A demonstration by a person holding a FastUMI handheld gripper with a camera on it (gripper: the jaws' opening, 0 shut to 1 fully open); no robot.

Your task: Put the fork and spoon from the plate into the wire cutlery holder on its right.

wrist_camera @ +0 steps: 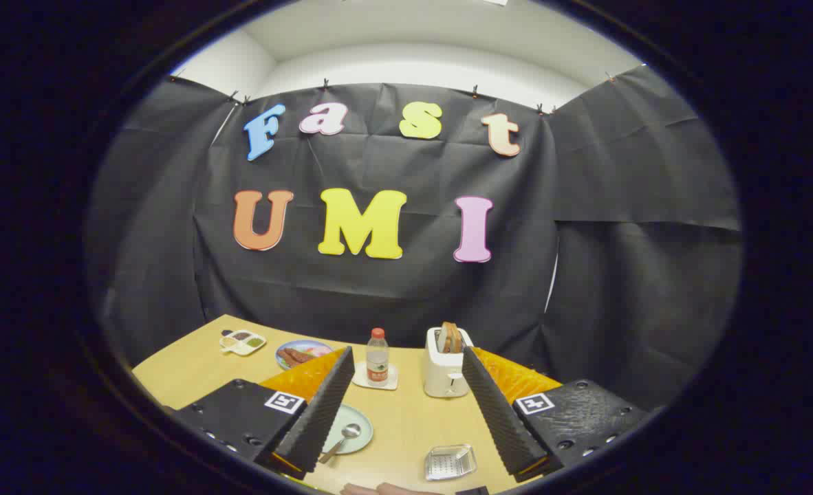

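A pale green plate (pixel 355 421) lies on the wooden table, partly behind my left finger (pixel 320 405). A spoon (pixel 341 440) rests on it, bowl up on the plate and handle pointing toward me over the rim. I cannot make out a fork. The wire cutlery holder (pixel 450 461) sits low on the table to the right of the plate, close to my right finger (pixel 499 412). My gripper (pixel 403 405) hovers above the table, open wide, with nothing between the fingers.
Beyond the fingers stand a water bottle (pixel 377 357) on a white coaster and a white toaster (pixel 446 364) holding bread. Farther left are a plate of sausages (pixel 301 354) and a small divided dish (pixel 242 342). The table (pixel 406 412) ends at the booth's black cloth wall.
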